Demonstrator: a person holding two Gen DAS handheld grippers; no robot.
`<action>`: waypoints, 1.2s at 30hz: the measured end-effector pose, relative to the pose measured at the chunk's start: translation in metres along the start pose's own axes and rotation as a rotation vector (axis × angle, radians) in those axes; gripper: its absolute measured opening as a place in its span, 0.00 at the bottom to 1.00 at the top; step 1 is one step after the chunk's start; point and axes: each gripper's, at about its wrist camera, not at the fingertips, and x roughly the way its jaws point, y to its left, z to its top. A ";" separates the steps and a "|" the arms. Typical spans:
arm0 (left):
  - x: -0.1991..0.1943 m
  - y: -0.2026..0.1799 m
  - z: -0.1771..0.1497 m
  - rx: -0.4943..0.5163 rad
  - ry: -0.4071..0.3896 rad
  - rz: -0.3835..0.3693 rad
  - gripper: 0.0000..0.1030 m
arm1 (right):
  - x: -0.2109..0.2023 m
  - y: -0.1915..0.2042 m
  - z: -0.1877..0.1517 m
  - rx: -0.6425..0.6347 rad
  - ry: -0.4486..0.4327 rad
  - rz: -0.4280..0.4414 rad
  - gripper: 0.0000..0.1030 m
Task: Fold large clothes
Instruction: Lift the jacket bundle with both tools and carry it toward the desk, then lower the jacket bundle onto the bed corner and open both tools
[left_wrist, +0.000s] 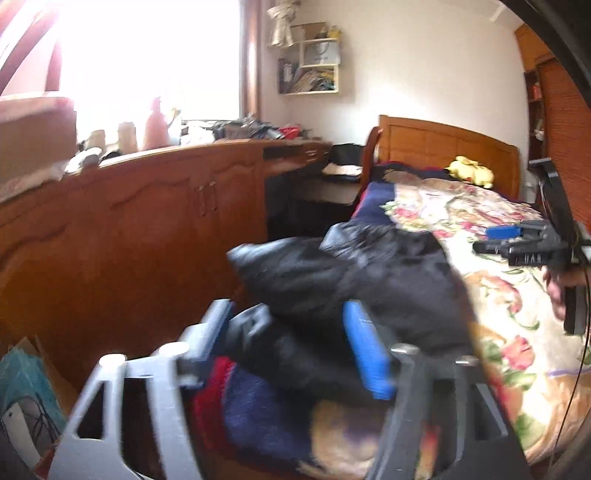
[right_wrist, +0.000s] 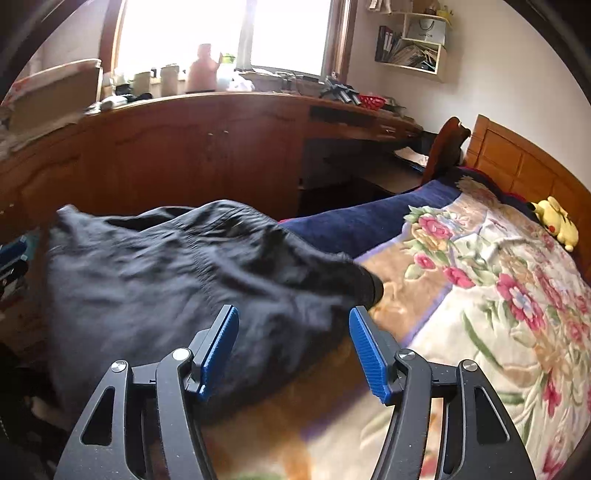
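A large black garment (left_wrist: 369, 273) lies bunched on the near left part of the bed (left_wrist: 517, 317); in the right wrist view it (right_wrist: 166, 280) spreads over the bed's left edge. My left gripper (left_wrist: 291, 332) is open, its blue pads wide apart on either side of a fold of the garment. My right gripper (right_wrist: 293, 332) is open and empty just above the garment's near edge. The right gripper also shows in the left wrist view (left_wrist: 517, 243) at the right, over the blanket.
A floral blanket (right_wrist: 480, 295) covers the bed, with a yellow plush toy (right_wrist: 557, 221) by the wooden headboard (left_wrist: 443, 144). A long wooden cabinet (right_wrist: 184, 147) with a cluttered top runs along the left under the window. A desk and chair (left_wrist: 347, 173) stand past it.
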 end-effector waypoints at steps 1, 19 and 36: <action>0.001 -0.007 0.005 0.009 -0.009 -0.004 0.79 | -0.009 0.000 -0.006 0.002 -0.004 0.006 0.63; 0.065 -0.027 -0.022 0.043 0.178 0.110 0.81 | -0.069 -0.028 -0.048 0.041 -0.060 0.065 0.63; 0.026 -0.036 -0.012 -0.020 0.123 0.048 0.93 | -0.099 -0.029 -0.068 0.089 -0.070 0.084 0.63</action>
